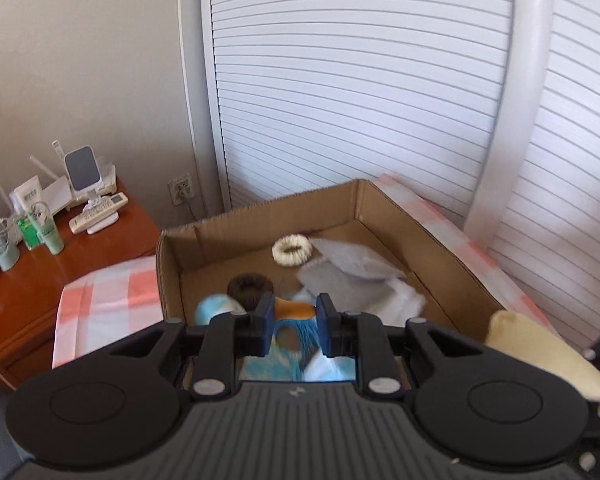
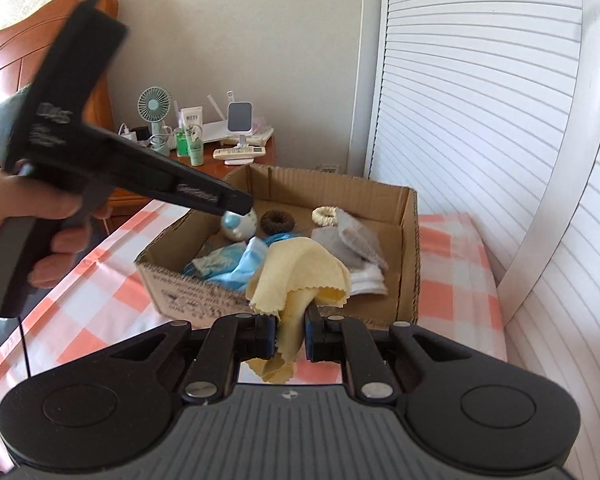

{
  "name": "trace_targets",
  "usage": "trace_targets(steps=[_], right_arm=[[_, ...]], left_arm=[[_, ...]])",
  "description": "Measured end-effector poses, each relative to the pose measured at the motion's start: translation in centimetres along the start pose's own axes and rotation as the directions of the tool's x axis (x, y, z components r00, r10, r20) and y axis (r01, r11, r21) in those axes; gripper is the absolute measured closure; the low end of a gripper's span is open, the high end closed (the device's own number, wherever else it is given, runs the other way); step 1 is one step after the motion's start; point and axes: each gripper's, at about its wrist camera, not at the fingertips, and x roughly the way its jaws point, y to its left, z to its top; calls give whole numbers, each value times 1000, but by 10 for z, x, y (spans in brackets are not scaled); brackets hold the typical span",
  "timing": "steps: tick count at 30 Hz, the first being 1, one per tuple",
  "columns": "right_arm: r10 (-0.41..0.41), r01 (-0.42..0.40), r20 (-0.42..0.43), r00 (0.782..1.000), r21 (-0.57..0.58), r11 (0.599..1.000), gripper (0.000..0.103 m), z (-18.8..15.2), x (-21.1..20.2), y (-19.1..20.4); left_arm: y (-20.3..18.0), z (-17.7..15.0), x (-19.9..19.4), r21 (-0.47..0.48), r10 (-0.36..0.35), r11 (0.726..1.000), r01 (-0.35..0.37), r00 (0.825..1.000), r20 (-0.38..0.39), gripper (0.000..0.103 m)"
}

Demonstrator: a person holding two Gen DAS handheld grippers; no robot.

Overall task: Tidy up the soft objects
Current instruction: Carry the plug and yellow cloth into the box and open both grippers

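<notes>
The yellow cloth [image 2: 298, 270] hangs pinched in the right tool [image 2: 291, 336] above the cardboard box's [image 2: 408, 240] near wall, on the bed [image 2: 456, 256]. The left tool [image 1: 293, 326] is closed, apparently on nothing. Judged next: carry the cloth over the box and release.

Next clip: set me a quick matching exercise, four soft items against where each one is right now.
Items:
1. pale yellow cloth
2. cream ring-shaped scrunchie
3. dark brown scrunchie
4. grey folded cloth

Places:
A. box floor, next to the blue-and-white ball
B. clamped in the right gripper
C. lying over white fabric
D. near the far wall of the cardboard box

Pairs: 1-B, 2-D, 3-A, 4-C
</notes>
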Motion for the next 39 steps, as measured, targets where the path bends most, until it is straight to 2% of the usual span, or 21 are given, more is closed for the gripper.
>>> trace_targets(steps=[2,4,6,8,10,15,18,21,22,23,24,26,29,32,36,39], right_arm=[[-8,8,4,1000,1,1000,87,6,5,-5],[-11,11,5,1000,2,1000,87,12,12,-10],[-13,13,-1,1000,5,1000,87,18,20,-16],[-17,17,-7,1000,7,1000,87,24,29,-21],[-16,16,-14,1000,12,1000,87,30,38,-26],[0,1,-30,1000,36,999,87,46,60,-36],[27,-25,-42,999,46,999,87,58,76,-36],[63,-60,-56,996,54,997,85,73,94,-29],[79,-75,-61,995,57,996,82,77,99,-26],[89,-85,-64,994,60,995,69,81,104,-24],[92,-87,-69,993,64,994,47,85,109,-21],[79,-74,-72,994,67,995,21,90,118,-16],[68,-64,-57,996,71,995,18,90,120,-11],[67,-63,-61,996,61,996,10,87,113,-7],[46,-41,-71,996,61,997,0,79,93,-1],[16,-13,-51,999,60,998,0,65,66,5]], left_arm=[[3,8,14,-11,20,1000,-20,1000,16,70],[5,12,20,-15,33,999,-32,999,43,27],[9,13,16,-24,47,999,-45,994,95,9],[13,11,7,-17,40,999,-39,993,112,8],[15,7,-4,5,77,997,-78,990,119,1],[19,-19,-40,84,144,984,-156,981,134,1],[28,-39,-59,68,180,980,-189,977,117,1],[40,-58,-75,2,197,980,-198,977,86,1],[44,-65,-81,-20,203,979,-202,976,81,1],[47,-71,-87,-39,216,976,-213,973,80,1],[48,-77,-91,-55,229,973,-225,970,79,1],[52,-88,-101,-83,253,966,-247,965,73,1],[53,-98,-111,-107,284,955,-277,957,57,1],[52,-101,-113,-132,301,946,-295,953,32,1],[44,-105,-116,-166,285,945,-281,959,0,1],[35,-105,-120,-195,260,947,-257,966,-14,1]])
